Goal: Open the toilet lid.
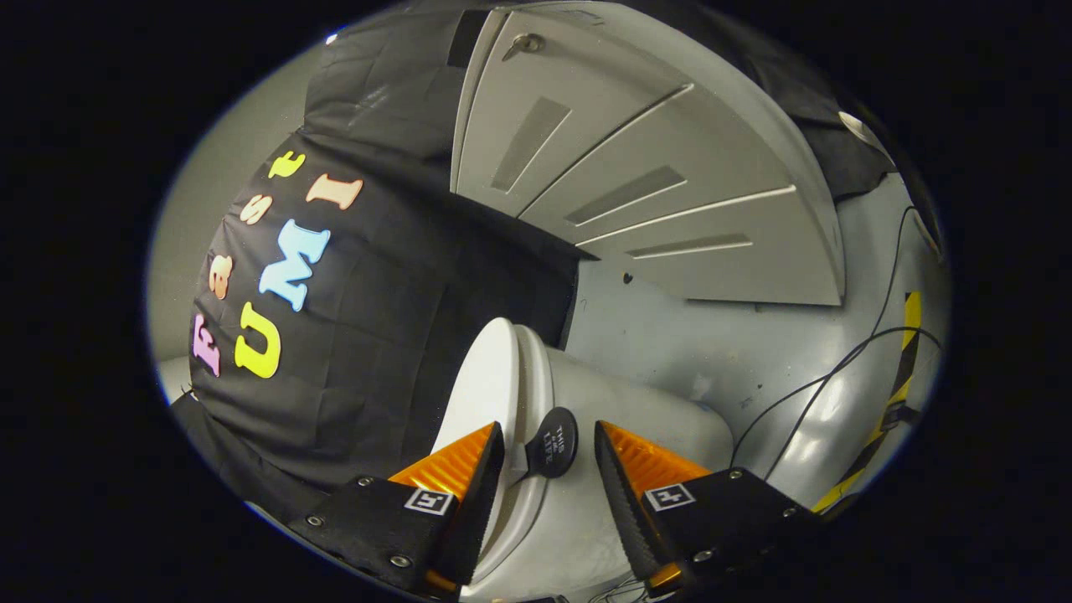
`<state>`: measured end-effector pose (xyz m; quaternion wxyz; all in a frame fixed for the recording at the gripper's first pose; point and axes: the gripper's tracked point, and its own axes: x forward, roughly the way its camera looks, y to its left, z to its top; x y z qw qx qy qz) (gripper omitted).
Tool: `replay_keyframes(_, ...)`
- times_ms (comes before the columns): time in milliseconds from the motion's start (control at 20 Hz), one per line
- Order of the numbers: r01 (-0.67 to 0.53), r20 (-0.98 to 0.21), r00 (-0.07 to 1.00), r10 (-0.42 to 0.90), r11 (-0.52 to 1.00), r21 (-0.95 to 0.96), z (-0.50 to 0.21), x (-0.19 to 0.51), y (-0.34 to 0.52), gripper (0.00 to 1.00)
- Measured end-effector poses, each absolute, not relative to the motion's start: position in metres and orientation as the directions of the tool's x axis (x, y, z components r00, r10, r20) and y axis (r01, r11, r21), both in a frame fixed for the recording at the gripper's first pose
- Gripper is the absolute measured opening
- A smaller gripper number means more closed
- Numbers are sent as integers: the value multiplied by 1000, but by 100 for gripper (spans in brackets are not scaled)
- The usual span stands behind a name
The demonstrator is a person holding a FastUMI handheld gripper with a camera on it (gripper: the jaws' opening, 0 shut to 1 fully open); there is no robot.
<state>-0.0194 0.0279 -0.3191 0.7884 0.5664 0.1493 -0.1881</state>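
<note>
White glazed toilet [586,502] lying between and just beyond the fingers, seen with the camera rolled hard to one side. Toilet lid [490,377] showing edge-on as the pale slab on the left-finger side, seemingly closed on the seat, though the tilt of the view leaves this uncertain. Round black lift tab [551,441] projecting from the lid rim, sitting in the gap just ahead of the fingertips. Gripper [548,448] spread wide, orange-backed fingers [456,465] well apart, gripping nothing; neither toothed pad touching tab or lid.

Step in hand, as judged: aligning on the tab before closing. Risks from here:
- Pinching short of the tab, the small disc slipping out from between the pads.
- Closing on the lid and seat together, so raising both.
- Pulling off the hinge arc, causing the tab to twist free and the lid to drop.

Containers: toilet bowl hidden under the lid, contents impossible to tell. Grey panelled cabinet door [636,176] well beyond the fingers, fitted with a lock, apparently shut, interior unseen. Black cables [825,377] trailing over the grey floor [670,335] off the right finger.
</note>
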Motion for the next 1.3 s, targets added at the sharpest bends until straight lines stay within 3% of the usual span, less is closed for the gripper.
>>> replay_keyframes(150, 469, -444, 883, -153, 305, 829, -318, -10, 23, 50)
replay_keyframes(250, 474, -448, 880, -156, 279, 835, -317, -13, 20, 47)
replay_keyframes(350, 502, -479, 865, -152, 270, 822, -328, -15, 21, 36)
replay_keyframes(400, 501, -477, 865, -153, 270, 822, -326, -15, 20, 16)
replay_keyframes(750, 550, -534, 834, -137, 272, 790, -319, -13, 21, 0)
replay_keyframes(1100, 546, -535, 834, -137, 344, 764, -270, -7, 21, 0)
replay_keyframes(1300, 535, -543, 829, -137, 479, 696, -235, -1, 26, 0)
